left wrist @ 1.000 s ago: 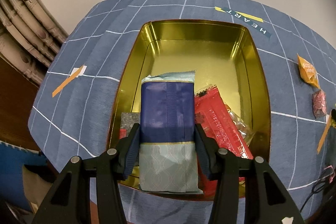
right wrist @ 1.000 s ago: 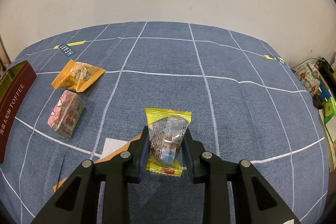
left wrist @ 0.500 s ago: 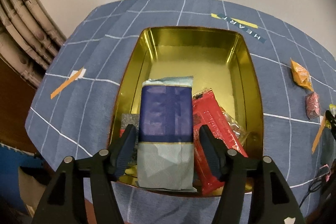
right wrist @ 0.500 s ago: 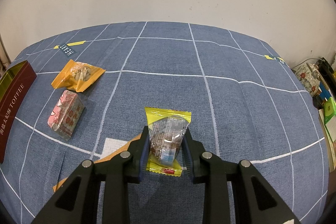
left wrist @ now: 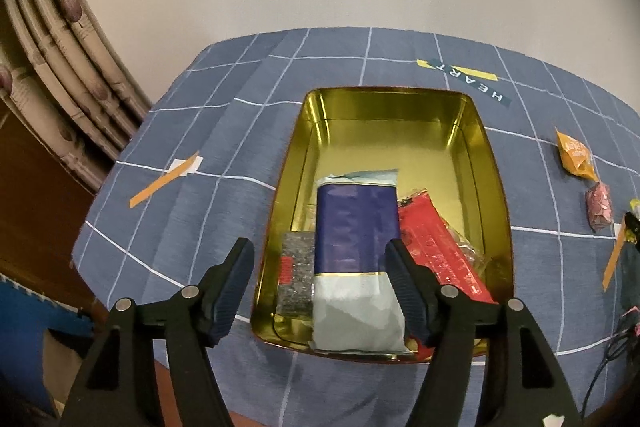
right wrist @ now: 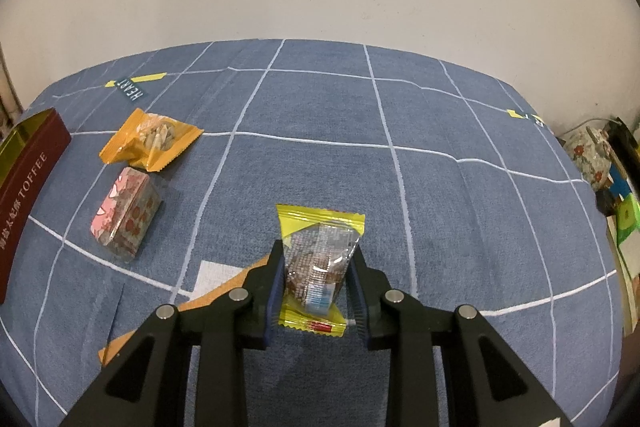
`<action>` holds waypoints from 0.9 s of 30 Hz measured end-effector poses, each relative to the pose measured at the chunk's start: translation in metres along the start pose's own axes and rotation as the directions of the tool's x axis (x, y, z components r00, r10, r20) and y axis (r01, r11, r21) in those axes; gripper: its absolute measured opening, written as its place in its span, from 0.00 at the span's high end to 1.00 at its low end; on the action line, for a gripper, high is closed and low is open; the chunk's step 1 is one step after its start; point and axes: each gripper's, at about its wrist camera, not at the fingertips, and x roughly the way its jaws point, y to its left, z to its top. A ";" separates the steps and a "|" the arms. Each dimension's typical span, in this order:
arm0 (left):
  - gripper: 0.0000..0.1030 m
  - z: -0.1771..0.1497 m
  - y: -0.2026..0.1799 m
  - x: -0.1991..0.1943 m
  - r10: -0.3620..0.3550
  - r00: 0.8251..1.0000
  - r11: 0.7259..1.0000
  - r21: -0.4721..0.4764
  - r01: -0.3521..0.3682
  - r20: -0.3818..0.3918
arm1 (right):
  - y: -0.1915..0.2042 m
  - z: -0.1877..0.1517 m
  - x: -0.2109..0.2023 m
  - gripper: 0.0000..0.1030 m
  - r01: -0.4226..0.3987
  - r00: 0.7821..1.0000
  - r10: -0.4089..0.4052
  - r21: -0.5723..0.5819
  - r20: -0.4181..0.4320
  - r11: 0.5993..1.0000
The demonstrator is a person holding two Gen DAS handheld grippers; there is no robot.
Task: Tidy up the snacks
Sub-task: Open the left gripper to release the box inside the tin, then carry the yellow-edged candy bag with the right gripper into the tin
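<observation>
Left wrist view. The left gripper (left wrist: pixel 320 287) points steeply down over the near end of a gold tin (left wrist: pixel 494 195) on the bench (left wrist: pixel 224 211). Its jaws are opening; a blue packet (left wrist: pixel 354 251) lies between them, with clear gaps on both sides — released, not gripped. The packet lies flat in the tin, long axis running away from the camera, its pale end over the near rim. A red packet (left wrist: pixel 440 259) lies just right of it, slanting toward the near right corner, and a grey speckled packet (left wrist: pixel 296 275) sits at its left against the tin's wall. The far half of the tin is bare. At the right edge of the bench lie an orange packet (left wrist: pixel 576 155) and a small pink packet (left wrist: pixel 599 205), well apart from the tin.

Right wrist view. The right gripper (right wrist: pixel 316 283) tilts down toward the bench (right wrist: pixel 440 207), clenched on a yellow-edged snack packet (right wrist: pixel 320 259). The packet stands upright between the pads, long axis pointing away from the camera, lower seal at the cloth. To the left lie an orange packet (right wrist: pixel 152 139) and, just nearer, a pink packet (right wrist: pixel 126 213); the tin's maroon side (right wrist: pixel 28 187) shows at the far left edge. Open cloth extends ahead and to the right — clutter only past the right edge.
</observation>
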 end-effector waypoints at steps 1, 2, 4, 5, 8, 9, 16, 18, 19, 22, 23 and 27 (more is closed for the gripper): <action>0.37 0.000 0.001 0.000 -0.004 1.000 1.000 -0.003 0.004 0.007 | 0.000 0.001 0.001 0.71 -0.001 1.000 0.001 0.002 -0.010 1.000; 0.37 0.000 0.003 0.000 -0.006 1.000 1.000 -0.005 0.006 0.013 | 0.000 0.003 0.001 0.71 -0.001 1.000 0.001 0.002 -0.019 1.000; 0.36 0.000 0.006 0.000 -0.002 1.000 1.000 -0.013 0.002 0.020 | 0.001 0.006 0.002 0.71 0.003 1.000 -0.003 -0.003 -0.030 1.000; 0.35 -0.001 0.007 0.000 -0.005 1.000 1.000 -0.014 0.005 0.021 | 0.002 0.007 0.002 0.71 0.008 0.999 -0.008 -0.005 -0.034 1.000; 0.35 -0.002 0.011 0.003 -0.010 1.000 1.000 -0.026 0.010 0.015 | 0.006 0.009 0.003 0.71 0.027 0.999 -0.028 -0.008 -0.045 1.000; 0.35 -0.003 0.012 0.004 -0.015 1.000 1.000 -0.026 0.015 0.010 | 0.007 0.009 0.003 0.71 0.033 0.998 -0.033 -0.003 -0.049 0.999; 0.33 -0.003 0.022 0.005 -0.026 1.000 0.997 -0.077 0.027 0.006 | 0.009 0.013 0.003 0.73 0.060 0.996 -0.058 0.027 -0.072 0.998; 0.33 -0.002 0.025 0.006 -0.030 1.000 0.996 -0.088 0.030 -0.002 | 0.008 0.015 0.002 0.73 0.074 0.995 -0.071 0.035 -0.070 0.997; 0.33 -0.002 0.026 0.007 -0.029 1.000 0.995 -0.093 0.028 -0.004 | 0.007 0.016 0.000 0.73 0.078 0.995 -0.075 0.043 -0.070 0.996; 0.33 -0.002 0.028 0.008 -0.033 0.999 0.994 -0.102 0.032 -0.010 | 0.003 0.020 -0.009 0.73 0.081 0.996 -0.077 0.074 -0.054 0.994; 0.33 -0.002 0.028 0.008 -0.032 0.999 0.994 -0.104 0.031 -0.011 | 0.003 0.022 -0.014 0.73 0.083 0.996 -0.079 0.077 -0.046 0.994; 0.33 -0.002 0.030 0.005 -0.039 0.999 0.992 -0.118 0.039 -0.002 | 0.006 0.030 -0.032 0.73 0.074 0.997 -0.073 0.077 -0.011 0.994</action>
